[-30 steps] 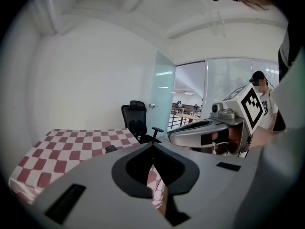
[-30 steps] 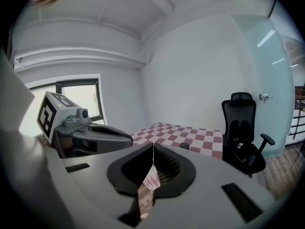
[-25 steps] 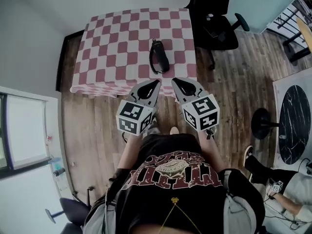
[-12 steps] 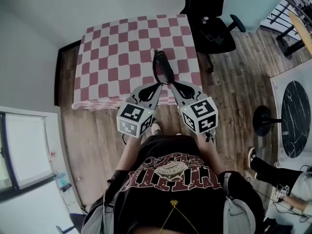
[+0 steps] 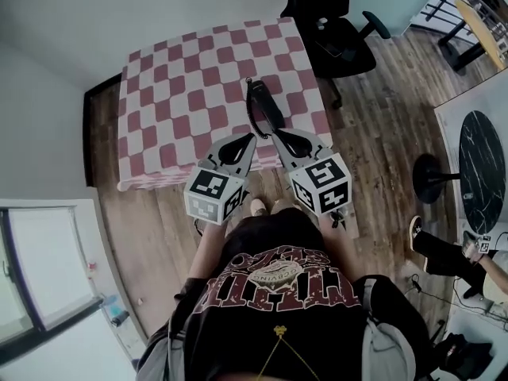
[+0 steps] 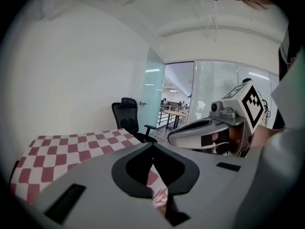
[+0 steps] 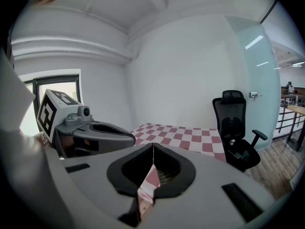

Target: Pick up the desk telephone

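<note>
Left tool (image 5: 251,137) and right tool (image 5: 277,134) are clenched and empty over the surface (image 5: 175,94) edge; the phone (image 5: 262,108) lies just beyond at 12 o'clock.

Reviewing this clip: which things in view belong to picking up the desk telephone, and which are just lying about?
Belongs to the job:
- black desk telephone, on the red-and-white checked table
- left gripper and right gripper, both shut and empty

Just lying about:
- black office chair
- round dark table
</note>
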{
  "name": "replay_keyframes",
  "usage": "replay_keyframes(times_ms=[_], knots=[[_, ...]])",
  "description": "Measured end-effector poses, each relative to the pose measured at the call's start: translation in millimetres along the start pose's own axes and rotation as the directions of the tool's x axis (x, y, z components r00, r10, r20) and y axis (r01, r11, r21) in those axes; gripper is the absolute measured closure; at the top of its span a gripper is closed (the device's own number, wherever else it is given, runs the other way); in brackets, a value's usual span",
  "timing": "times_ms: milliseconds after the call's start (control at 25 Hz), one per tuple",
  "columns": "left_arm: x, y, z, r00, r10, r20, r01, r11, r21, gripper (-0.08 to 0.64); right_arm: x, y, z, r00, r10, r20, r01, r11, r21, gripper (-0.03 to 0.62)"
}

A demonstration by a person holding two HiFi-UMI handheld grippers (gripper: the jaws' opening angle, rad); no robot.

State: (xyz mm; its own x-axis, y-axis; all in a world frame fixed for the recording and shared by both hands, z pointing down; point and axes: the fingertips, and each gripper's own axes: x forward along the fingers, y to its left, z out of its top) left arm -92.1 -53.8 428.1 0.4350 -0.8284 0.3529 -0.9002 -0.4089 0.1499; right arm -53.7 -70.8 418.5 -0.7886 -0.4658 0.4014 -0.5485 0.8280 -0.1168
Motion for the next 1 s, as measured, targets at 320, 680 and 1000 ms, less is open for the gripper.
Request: replay_keyframes(times_ms=[320, 680, 1000], knots=[[10, 10, -5, 1.000, -0.004, -0.021, 0.004, 1.000, -0.022, 0.560, 9, -10, -7, 0.999, -0.017, -0.038, 0.017, 1.000, 0.002, 0.572], [46, 34, 3, 0.999, -0.004, -0.050, 0.002, 0.999, -0.038, 0.560, 40, -44, -2, 0.996, 0.016, -0.089, -0.016, 1.000, -0.008, 0.572], [81, 60, 26, 0.996, 0.019, -0.090, -0.021, 0.999, -0.029, 0.560, 69, -78, 14, 0.995, 0.046, -0.085, -0.044, 0.999, 0.025, 0.572]])
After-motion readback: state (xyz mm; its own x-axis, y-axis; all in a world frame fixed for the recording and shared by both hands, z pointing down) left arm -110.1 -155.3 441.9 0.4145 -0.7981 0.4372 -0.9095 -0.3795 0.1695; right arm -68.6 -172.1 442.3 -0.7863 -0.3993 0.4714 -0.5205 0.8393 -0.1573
